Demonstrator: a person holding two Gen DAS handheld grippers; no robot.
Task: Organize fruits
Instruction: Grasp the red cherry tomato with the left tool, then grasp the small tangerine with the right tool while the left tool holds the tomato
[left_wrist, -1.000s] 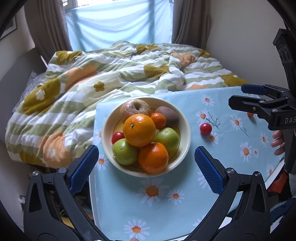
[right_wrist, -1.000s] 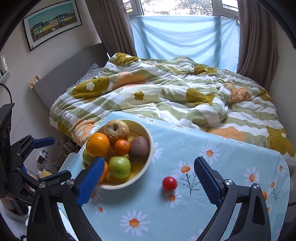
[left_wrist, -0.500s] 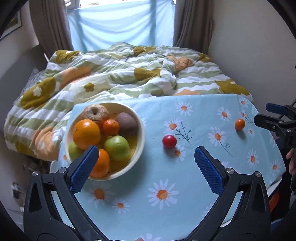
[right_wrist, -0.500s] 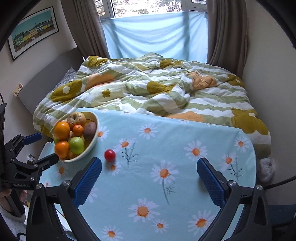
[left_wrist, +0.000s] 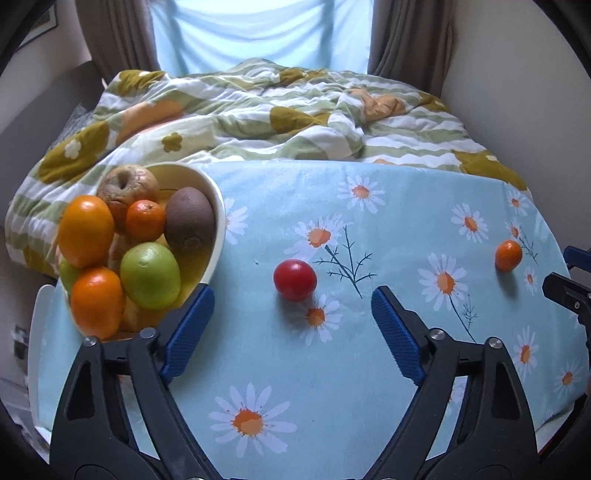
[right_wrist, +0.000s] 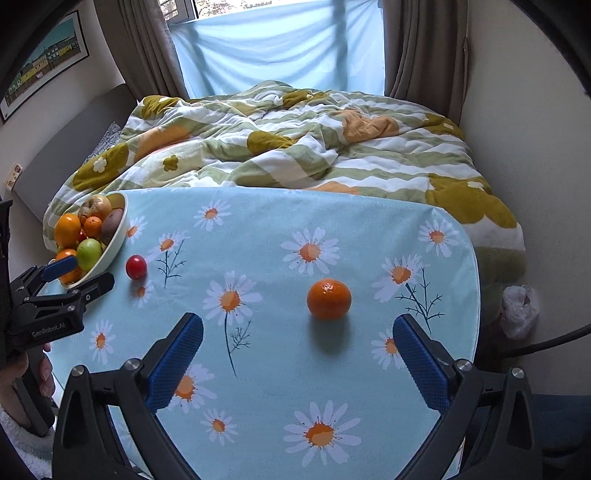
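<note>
A cream bowl (left_wrist: 218, 221) heaped with oranges, green apples, a kiwi and a brown apple stands at the left end of the daisy-print table (left_wrist: 295, 387). A small red tomato (left_wrist: 294, 280) lies loose just beyond the tips of my left gripper (left_wrist: 291, 314). The jaws are closing, with nothing between the pads. My right gripper (right_wrist: 297, 332) is open wide, and a loose mandarin (right_wrist: 328, 298) sits just ahead of its tips. The right wrist view also shows the bowl (right_wrist: 119, 236), the tomato (right_wrist: 136, 266) and the left gripper (right_wrist: 74, 277) beside them.
A bed with a green, white and mustard quilt (right_wrist: 295, 147) butts against the table's far edge. A wall stands close on the right, with a plastic bag (right_wrist: 519, 312) on the floor below the table's rounded right end. A person's hand (right_wrist: 22, 369) grips the left tool.
Both grippers have swung to the right and come lower. The left went from over the bowl to the tomato and its jaws narrowed. The right went from the tomato to the mandarin.
</note>
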